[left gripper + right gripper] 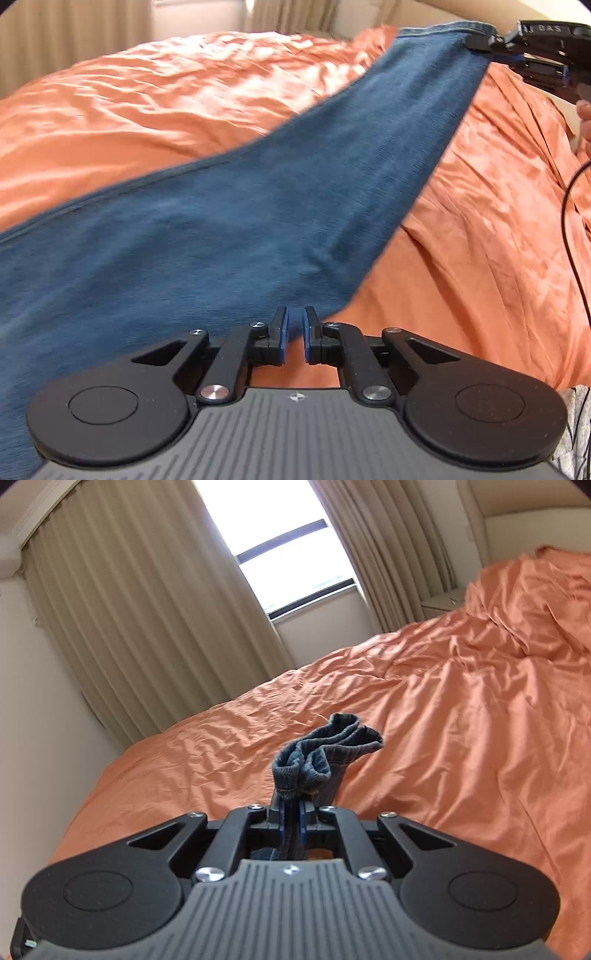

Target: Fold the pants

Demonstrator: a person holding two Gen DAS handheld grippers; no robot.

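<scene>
Blue denim pants (258,206) stretch diagonally across the orange bed (147,110), from the lower left up to the top right. My left gripper (294,334) is nearly shut, with the lower edge of the pants fabric between its blue pads. My right gripper (484,42) shows at the top right of the left wrist view, shut on the hem of the pants leg and holding it raised. In the right wrist view the right gripper (292,808) is shut on the bunched hems (325,753), which stick up past the fingers.
The orange sheet (443,720) is wrinkled and covers the whole bed. Beige curtains (129,609) and a bright window (280,554) stand beyond the far side. A black cable (570,221) hangs at the right, near a hand (583,118).
</scene>
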